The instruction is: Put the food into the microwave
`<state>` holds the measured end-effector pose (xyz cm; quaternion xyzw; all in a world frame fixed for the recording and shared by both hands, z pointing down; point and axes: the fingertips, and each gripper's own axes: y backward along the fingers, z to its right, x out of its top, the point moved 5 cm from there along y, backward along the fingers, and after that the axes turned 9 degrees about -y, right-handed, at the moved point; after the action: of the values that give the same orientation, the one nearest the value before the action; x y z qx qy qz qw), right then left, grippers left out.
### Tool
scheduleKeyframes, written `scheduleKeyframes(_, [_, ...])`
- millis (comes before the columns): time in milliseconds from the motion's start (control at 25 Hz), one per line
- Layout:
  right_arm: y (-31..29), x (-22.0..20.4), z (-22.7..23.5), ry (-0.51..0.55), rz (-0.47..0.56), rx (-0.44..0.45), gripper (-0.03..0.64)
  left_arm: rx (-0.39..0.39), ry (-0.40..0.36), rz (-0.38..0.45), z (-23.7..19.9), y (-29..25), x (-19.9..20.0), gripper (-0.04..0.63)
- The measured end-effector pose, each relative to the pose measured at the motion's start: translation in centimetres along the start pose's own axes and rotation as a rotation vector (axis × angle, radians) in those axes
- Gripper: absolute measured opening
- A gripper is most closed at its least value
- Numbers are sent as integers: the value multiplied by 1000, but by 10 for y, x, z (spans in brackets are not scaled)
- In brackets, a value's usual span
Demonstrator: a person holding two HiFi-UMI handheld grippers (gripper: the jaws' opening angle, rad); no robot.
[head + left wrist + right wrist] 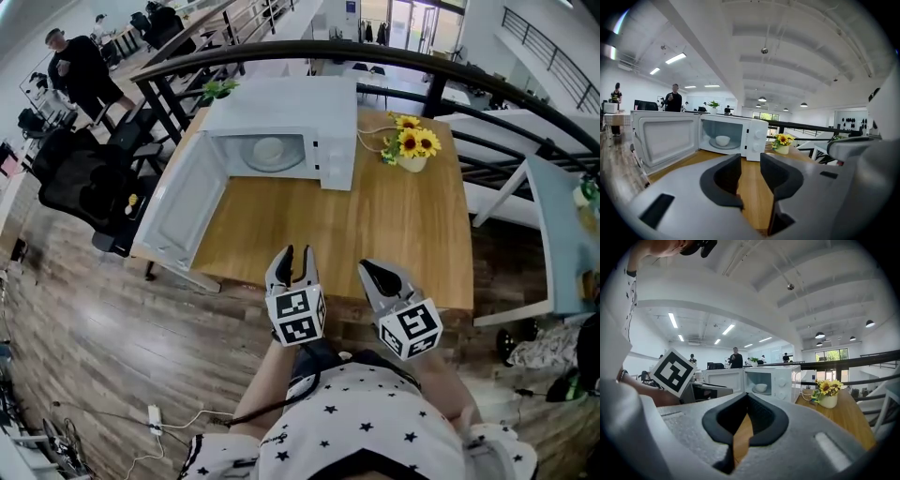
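Observation:
A white microwave (323, 117) stands at the back of the wooden table (403, 234), its door (183, 202) swung wide open to the left. A white bowl of food (272, 150) sits on the turntable inside; it also shows as the bowl (723, 140) in the left gripper view and the bowl (761, 387) in the right gripper view. Both grippers hover side by side over the table's near edge, well short of the microwave. My left gripper (297, 253) (750, 157) has a narrow gap between its jaws, with nothing in it. My right gripper (367, 268) (746, 395) is shut and empty.
A pot of sunflowers (412, 148) stands right of the microwave. A black railing (394, 58) curves behind the table. Black office chairs (84, 187) sit off the table's left side and a light table (562, 234) off its right. A person (80, 70) stands far back left.

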<state>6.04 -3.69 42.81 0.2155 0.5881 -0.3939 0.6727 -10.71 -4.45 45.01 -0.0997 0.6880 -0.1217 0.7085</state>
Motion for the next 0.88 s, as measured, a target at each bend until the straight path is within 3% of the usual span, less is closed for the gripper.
scheduleKeyframes(280, [26, -4, -13, -5, 24, 12, 6, 7, 1, 50, 18, 47, 2, 53])
scheduleKeyframes(880, [53, -9, -16, -14, 43, -2, 6, -58, -17, 93, 38, 81, 5, 20])
